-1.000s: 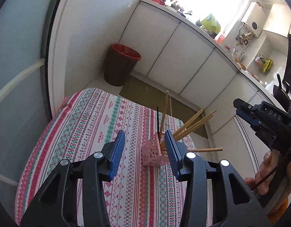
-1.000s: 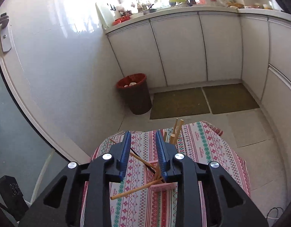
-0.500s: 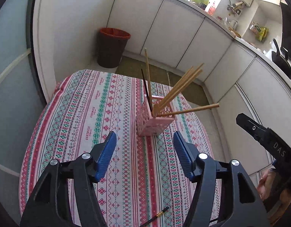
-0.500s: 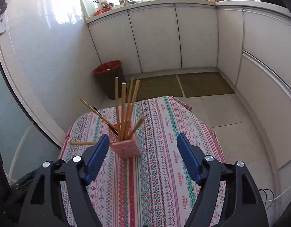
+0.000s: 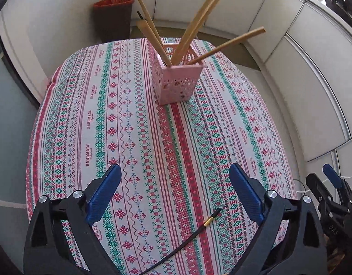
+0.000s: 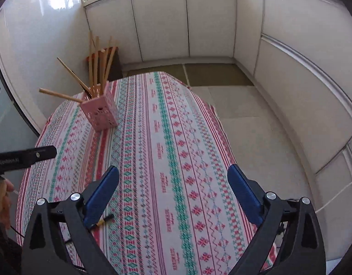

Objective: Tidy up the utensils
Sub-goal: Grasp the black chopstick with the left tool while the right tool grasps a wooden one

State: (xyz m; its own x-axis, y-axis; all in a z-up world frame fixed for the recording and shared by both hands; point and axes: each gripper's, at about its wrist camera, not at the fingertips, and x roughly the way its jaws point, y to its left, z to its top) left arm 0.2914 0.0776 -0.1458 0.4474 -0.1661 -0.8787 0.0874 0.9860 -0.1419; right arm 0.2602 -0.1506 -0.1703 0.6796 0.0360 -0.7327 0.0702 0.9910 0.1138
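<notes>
Pink lattice utensil holder (image 5: 178, 84) stands upright on the striped tablecloth (image 5: 139, 137), at 12 o'clock in the left wrist view, w/ several wooden chopsticks (image 5: 194, 29) fanned out of it plus one dark stick (image 5: 141, 16) at its 11 o'clock side. One black chopstick w/ gold band (image 5: 192, 236) lies loose on the cloth near the table's front edge, at 6 o'clock, between the left gripper's (image 5: 173, 197) fingers but below them, not touched. Left gripper: jaws wide apart, empty. Right gripper (image 6: 173, 194): jaws also wide apart, empty; same black stick's tip (image 6: 105, 220) peeks beside its left finger at 7 o'clock. Step prob. = pick up the last stray stick. Next move needs either gripper to drop low, straddle the thin shaft, close, then carry it to the holder, well apart at 11 o'clock in the right view (image 6: 100, 112).
</notes>
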